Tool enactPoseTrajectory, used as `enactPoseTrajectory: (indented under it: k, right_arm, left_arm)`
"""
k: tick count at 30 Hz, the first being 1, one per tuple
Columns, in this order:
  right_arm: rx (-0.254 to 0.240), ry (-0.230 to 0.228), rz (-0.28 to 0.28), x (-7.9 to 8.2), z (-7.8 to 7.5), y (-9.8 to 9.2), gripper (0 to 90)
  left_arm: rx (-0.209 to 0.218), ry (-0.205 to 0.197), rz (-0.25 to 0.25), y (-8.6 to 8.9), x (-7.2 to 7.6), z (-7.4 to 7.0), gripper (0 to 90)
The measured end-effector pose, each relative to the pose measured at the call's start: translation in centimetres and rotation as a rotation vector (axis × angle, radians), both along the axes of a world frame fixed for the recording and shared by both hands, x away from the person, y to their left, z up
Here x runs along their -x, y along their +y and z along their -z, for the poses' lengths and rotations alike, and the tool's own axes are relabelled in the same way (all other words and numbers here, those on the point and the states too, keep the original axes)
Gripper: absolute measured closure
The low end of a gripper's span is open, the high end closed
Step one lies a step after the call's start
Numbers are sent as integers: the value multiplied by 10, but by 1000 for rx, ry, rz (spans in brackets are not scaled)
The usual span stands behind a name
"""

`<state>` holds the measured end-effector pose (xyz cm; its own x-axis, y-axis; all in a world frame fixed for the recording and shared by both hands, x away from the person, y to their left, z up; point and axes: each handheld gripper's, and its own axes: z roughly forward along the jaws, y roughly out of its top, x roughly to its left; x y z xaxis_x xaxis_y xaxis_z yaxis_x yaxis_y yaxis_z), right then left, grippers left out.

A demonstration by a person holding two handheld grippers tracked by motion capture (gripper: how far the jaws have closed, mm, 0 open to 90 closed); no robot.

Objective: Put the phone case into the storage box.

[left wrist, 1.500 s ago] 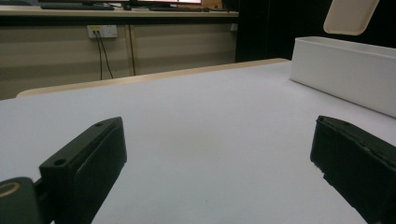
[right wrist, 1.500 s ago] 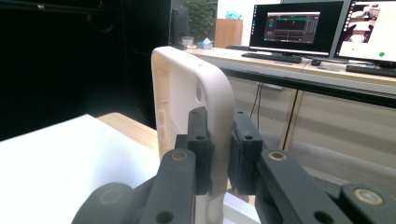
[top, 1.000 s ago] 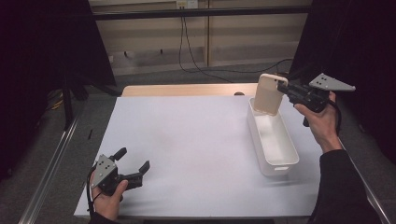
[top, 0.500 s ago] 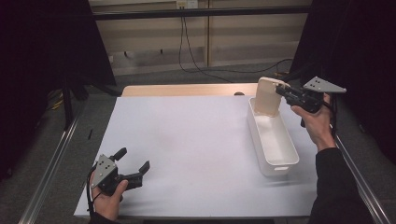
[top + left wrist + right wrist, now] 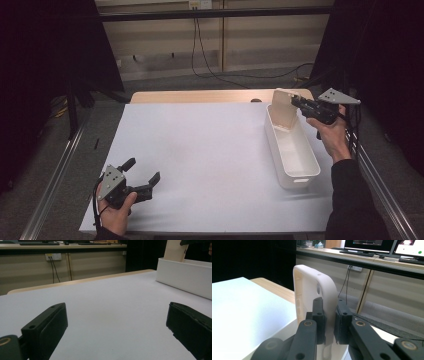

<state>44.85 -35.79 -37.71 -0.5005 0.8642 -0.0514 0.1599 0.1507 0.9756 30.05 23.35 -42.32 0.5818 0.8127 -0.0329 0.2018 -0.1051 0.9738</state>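
Note:
A cream phone-case-like shell (image 5: 281, 106) with a round hole stands upright over the far end of a long white bin (image 5: 293, 181). My right gripper (image 5: 296, 102) is shut on the shell's edge, reaching in from the right. In the right gripper view both pads press the shell (image 5: 312, 287) between the jaws of the right gripper (image 5: 329, 315). At the table's front left my left gripper (image 5: 143, 170) rests low with its jaws wide open and nothing between them. The left gripper view has that gripper (image 5: 117, 325) facing the bin (image 5: 185, 277), with the shell (image 5: 176, 250) above it.
A white sheet (image 5: 200, 150) covers most of the table, with a wooden strip (image 5: 200, 96) along its far edge. Metal rails (image 5: 55, 180) run down both sides. Cables (image 5: 210, 65) lie on the floor beyond the table.
My right gripper has come down with the shell, closer to the far end of the bin. The left gripper has stayed where it was.

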Motion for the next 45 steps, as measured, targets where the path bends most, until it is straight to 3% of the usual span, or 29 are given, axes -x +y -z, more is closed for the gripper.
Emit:
enactPoseTrajectory:
  k: [18,34,45]
  right_arm:
    - [0,12,16,-14,16,6,810]
    - [8,41,108,-25,17,4,745]
    - [11,51,135,-28,18,6,699]
  left_arm:
    - [-8,-5,3,-1,-1,0,36]
    - [-17,-5,12,-4,-5,1,36]
    - [-8,-1,20,-6,-6,1,36]
